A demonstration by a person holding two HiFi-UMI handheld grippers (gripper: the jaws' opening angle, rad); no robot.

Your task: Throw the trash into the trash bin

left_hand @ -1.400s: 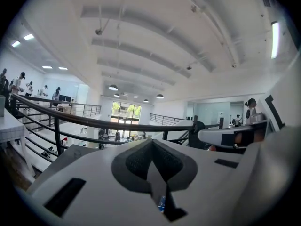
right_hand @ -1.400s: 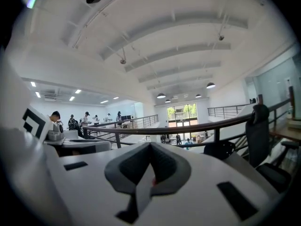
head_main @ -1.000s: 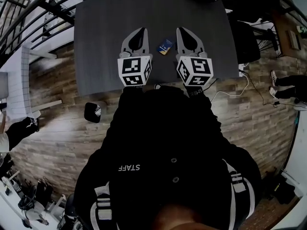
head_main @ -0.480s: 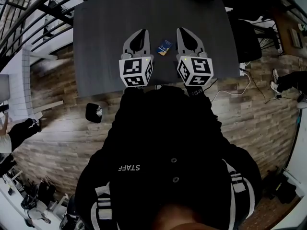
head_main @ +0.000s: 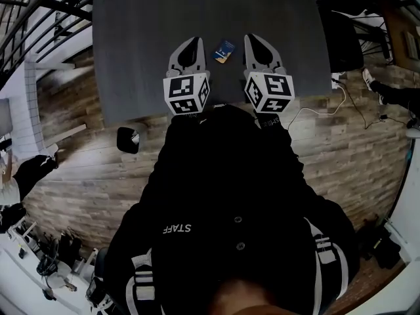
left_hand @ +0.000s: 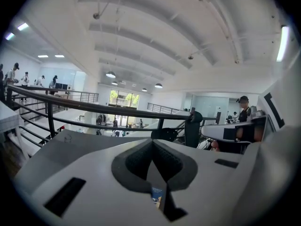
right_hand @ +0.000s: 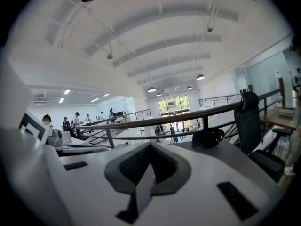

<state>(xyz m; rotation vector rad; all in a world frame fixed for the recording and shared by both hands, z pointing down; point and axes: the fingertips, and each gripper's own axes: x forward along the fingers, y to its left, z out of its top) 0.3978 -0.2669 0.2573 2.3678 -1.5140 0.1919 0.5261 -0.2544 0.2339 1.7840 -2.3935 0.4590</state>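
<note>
On my feed I see a dark grey table (head_main: pixel 144 44) standing on a wood-plank floor (head_main: pixel 85 176), with a black railing (head_main: pixel 39 25) running past its left end. A black office chair (head_main: pixel 344 41) sits just off the table's right end, and a white cable (head_main: pixel 315 110) loops across the floor near that corner. In the right gripper view I can make out a dark rounded object (right_hand: pixel 209 138) at the table's far edge, pendant lamps (right_hand: pixel 151 89) under the arched ceiling, and several people (right_hand: pixel 77 119) beyond the railing.
</note>
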